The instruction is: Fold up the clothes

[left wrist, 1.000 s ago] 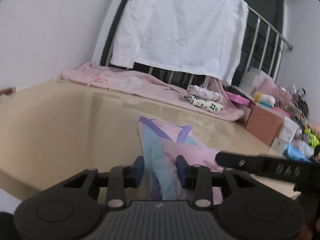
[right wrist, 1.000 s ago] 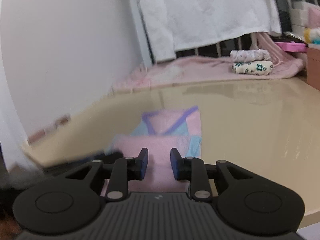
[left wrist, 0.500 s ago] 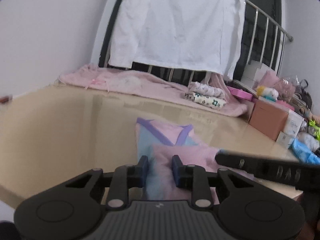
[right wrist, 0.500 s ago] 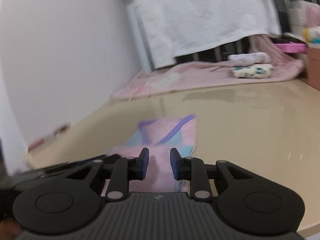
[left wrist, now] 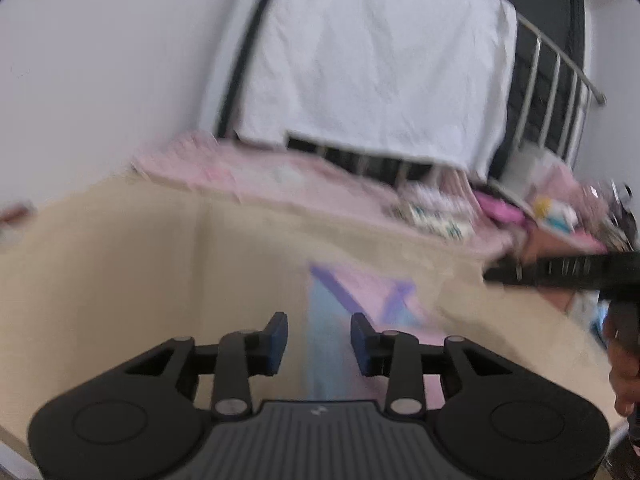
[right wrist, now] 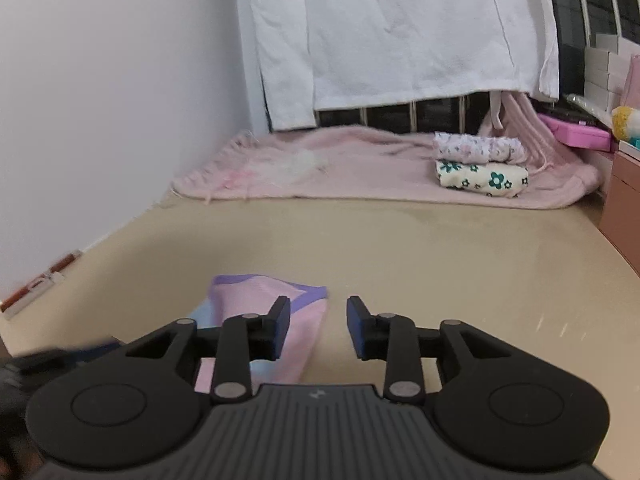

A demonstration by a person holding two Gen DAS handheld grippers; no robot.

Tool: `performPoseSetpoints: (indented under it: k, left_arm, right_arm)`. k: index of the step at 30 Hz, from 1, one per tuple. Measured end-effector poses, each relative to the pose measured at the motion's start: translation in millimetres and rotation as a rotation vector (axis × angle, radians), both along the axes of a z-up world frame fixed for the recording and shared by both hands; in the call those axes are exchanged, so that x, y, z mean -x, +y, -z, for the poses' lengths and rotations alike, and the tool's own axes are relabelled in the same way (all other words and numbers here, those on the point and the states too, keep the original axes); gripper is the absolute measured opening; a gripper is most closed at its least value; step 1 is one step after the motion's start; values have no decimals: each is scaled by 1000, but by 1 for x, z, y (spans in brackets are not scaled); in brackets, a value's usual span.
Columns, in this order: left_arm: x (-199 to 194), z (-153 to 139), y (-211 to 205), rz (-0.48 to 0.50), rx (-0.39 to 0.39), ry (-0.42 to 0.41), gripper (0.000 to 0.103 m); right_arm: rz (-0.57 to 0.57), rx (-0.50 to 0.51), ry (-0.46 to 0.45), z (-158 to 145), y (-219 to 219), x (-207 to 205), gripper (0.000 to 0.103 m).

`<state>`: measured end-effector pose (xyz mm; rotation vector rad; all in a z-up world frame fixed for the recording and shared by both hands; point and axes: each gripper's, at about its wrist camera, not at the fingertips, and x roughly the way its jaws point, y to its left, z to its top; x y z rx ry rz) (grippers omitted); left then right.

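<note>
Right hand-held gripper point(right wrist: 318, 326) beside garment point(right wrist: 264, 320)

Ahead of our matt black plastic right gripper point(right wrist: 318, 328): soft knit garment point(right wrist: 276, 320) on glossy beige tabletop point(right wrist: 440, 248); beyond, fuzzy pink blanket point(right wrist: 352, 164), metal railing point(right wrist: 440, 112).

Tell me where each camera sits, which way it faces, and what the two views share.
Left wrist: sits on the left tool, looking forward and slightly down over the table at the pink garment; its jaws are opening with nothing gripped; the right tool and a hand show at right.
Right wrist: sits on the right tool, facing the white cloth on the rail; jaws opening, empty.
Shared: garment, table, pink blanket, folded stack.
</note>
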<state>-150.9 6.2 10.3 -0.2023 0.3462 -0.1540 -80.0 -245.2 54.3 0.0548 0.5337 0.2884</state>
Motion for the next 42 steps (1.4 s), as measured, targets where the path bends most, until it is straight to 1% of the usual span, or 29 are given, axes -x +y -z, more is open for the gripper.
performPoseSetpoints:
  k: [1, 3, 4, 5, 7, 9, 12, 14, 15, 18, 20, 22, 23, 24, 25, 26, 27, 28, 29, 30, 31, 33, 34, 35, 36, 37, 38, 39, 42]
  left_arm:
    - [7, -5, -3, 16, -23, -38, 32]
    - [17, -8, -14, 95, -56, -71, 29]
    - [20, -7, -20, 130, -69, -72, 25]
    - [20, -2, -25, 145, -85, -61, 17]
    - [17, 13, -33, 119, -134, -25, 15]
    - [15, 27, -29, 102, -121, 4, 14]
    - [19, 40, -23, 97, -77, -30, 15]
    - [20, 43, -21, 98, -67, -49, 16]
    - [21, 44, -20, 98, -61, -58, 16]
    - [23, 45, -22, 89, -60, -66, 16]
    - [24, 45, -23, 82, -64, -72, 16]
    - [25, 41, -23, 90, -69, -64, 16]
    - [23, 34, -20, 96, -55, -48, 17]
    - [21, 24, -15, 102, -30, -24, 19]
    - [12, 13, -11, 107, -26, -4, 23]
    - [-3, 0, -7, 111, -40, 15, 34]
    - [-17, -13, -4, 114, -54, 33, 44]
    - [-32, -25, 0, 118, -68, 52, 47]
    - [-47, -38, 4, 122, -82, 70, 52]
    - [-69, -44, 5, 156, -118, 114, 55]
    - [-95, -43, 2, 191, -152, 172, 55]
    - [-142, -36, -9, 226, -192, 282, 52]
    - [-159, -32, -11, 234, -187, 327, 51]
    - [-171, -28, -12, 235, -162, 365, 50]
    - [-183, -23, -13, 236, -137, 402, 43]
    - [-191, -20, -14, 238, -122, 425, 43]
    - [-196, -18, -14, 242, -114, 438, 43]
    - [-200, -15, -13, 241, -100, 445, 43]
    - [-211, -14, -8, 247, -59, 450, 43]
  right_arm:
    - [-31, -11, 9, 1, 1, 0, 32]
    - [-107, -21, 35, 8, 8, 1, 31]
    - [-143, -22, 46, 13, 14, 3, 27]
    - [-168, -16, 52, 20, 22, 8, 20]
    - [-192, -6, 48, 31, 37, 17, 17]
    - [-210, -7, 53, 40, 48, 24, 17]
    - [-223, 5, 65, 53, 61, 29, 17]
    - [-222, 34, 39, 55, 64, 31, 17]
    - [-219, 40, 41, 53, 65, 31, 17]
    - [-206, 9, 44, 47, 61, 32, 17]
    - [-221, 35, 64, 50, 61, 30, 18]
    - [-235, 59, 53, 51, 62, 30, 18]
    - [-241, 62, 52, 49, 61, 30, 18]
    - [-244, 48, 51, 42, 57, 29, 20]
    - [-239, 30, 37, 33, 51, 28, 23]
    - [-224, 22, 21, 23, 43, 24, 34]
    - [-201, 25, 9, 15, 36, 18, 38]
    - [-168, 39, 15, 9, 29, 5, 42]
    - [-137, 49, 35, 5, 23, -12, 42]
    - [-116, 45, 70, 4, 17, -31, 42]
    - [-108, 23, 126, 7, 13, -53, 42]
    - [-93, -18, 227, 12, 6, -95, 42]
    - [-80, -22, 257, 17, 6, -110, 42]
    - [-71, -17, 277, 21, 8, -121, 42]
    - [-77, -17, 289, 24, 10, -127, 42]
    - [-83, -16, 301, 27, 13, -132, 42]
    - [-94, -17, 316, 31, 16, -136, 35]
    - [-104, -13, 330, 35, 18, -138, 21]
    - [-105, 32, 302, 40, 21, -134, 10]
